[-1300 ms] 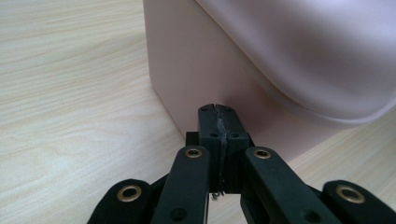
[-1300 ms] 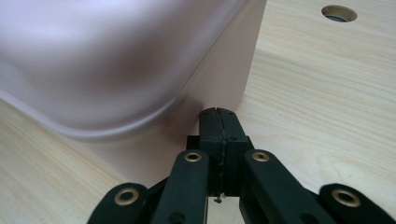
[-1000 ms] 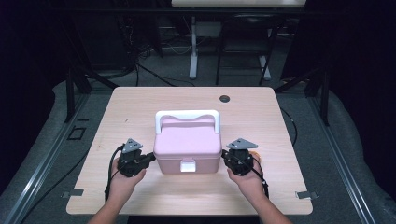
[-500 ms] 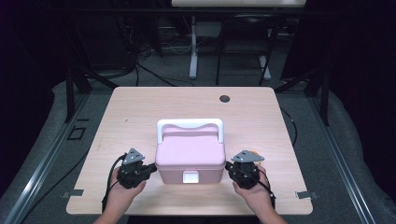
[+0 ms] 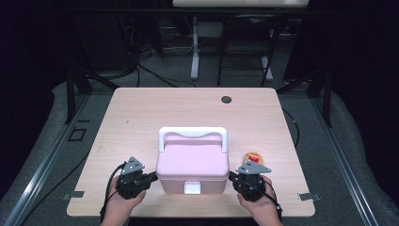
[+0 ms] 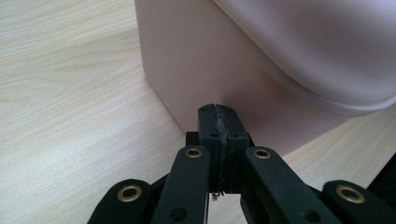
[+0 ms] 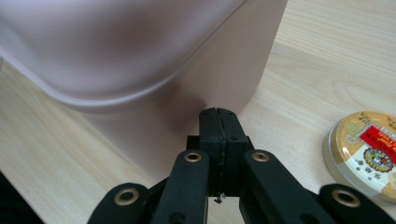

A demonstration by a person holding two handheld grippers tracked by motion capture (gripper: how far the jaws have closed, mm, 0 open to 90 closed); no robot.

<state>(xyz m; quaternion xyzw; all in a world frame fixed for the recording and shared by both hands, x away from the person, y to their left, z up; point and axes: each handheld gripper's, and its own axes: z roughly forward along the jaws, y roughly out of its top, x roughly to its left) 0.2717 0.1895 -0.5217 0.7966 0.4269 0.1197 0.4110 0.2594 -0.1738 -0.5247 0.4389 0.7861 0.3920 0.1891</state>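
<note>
High view: a pink box [image 5: 192, 162] with a white handle sits on the pale wood table [image 5: 141, 113], between the left gripper [image 5: 151, 177] and right gripper [image 5: 232, 176], whose tips meet its side walls.

Left gripper view: jaws pressed together, empty, tips against the box's [image 6: 224, 60] smooth matte wall, below its rounded lid rim.

Right gripper view: jaws likewise closed against the wall; a round printed tin [image 7: 366, 151] lies to their right.

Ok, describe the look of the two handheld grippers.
Both the left gripper and the right gripper are black, each topped by a grey three-cornered plate. Their black linkage arms carry brass-coloured rivets. A black cable trails from the left one.
</note>
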